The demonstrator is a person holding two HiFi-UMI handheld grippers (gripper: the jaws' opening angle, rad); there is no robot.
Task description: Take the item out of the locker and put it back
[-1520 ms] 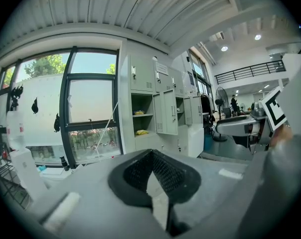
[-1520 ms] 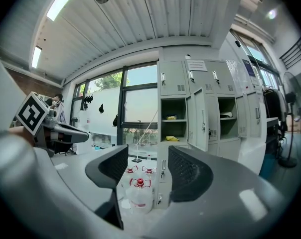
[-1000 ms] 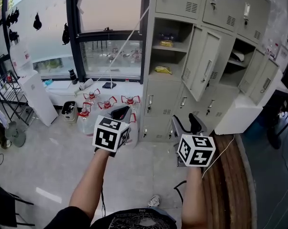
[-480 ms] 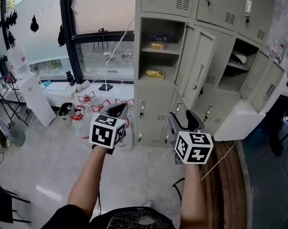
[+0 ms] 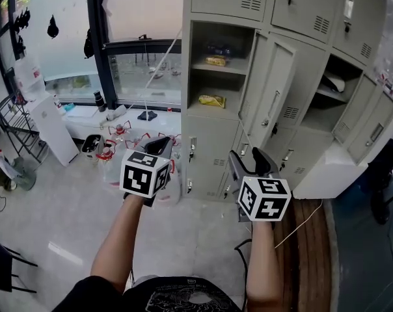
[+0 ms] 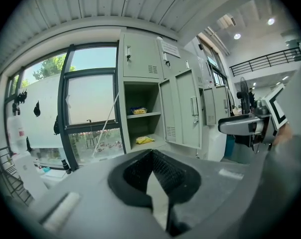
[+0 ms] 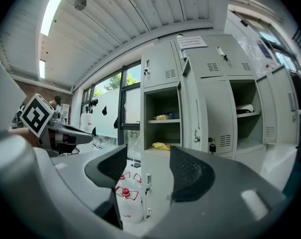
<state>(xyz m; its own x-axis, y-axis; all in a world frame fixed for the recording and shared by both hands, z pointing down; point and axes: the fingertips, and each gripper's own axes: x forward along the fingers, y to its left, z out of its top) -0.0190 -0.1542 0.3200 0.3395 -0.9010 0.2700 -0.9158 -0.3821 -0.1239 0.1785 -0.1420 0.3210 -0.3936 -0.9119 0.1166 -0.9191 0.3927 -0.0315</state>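
Note:
The open grey locker (image 5: pixel 217 28) stands ahead with two shelves. A yellow packet (image 5: pixel 213 101) lies on its lower shelf, also in the left gripper view (image 6: pixel 144 140) and the right gripper view (image 7: pixel 160 146). A smaller packet (image 5: pixel 216 60) sits on the upper shelf. My left gripper (image 5: pixel 162 147) is held in the air, well short of the locker, its jaws shut on nothing (image 6: pixel 151 153). My right gripper (image 5: pixel 250 162) hovers beside it, open and empty (image 7: pixel 148 158). Both point toward the locker.
The locker's door (image 5: pixel 274 90) hangs open to the right. A second open locker (image 5: pixel 330 83) holds a white item. Water jugs with red handles (image 5: pixel 112 151) stand on the floor below the window. A white cabinet (image 5: pixel 320 164) and a wooden strip (image 5: pixel 313 239) lie at the right.
Both grippers have moved a little nearer to the locker and slightly up in the view. Their jaws stand as before.

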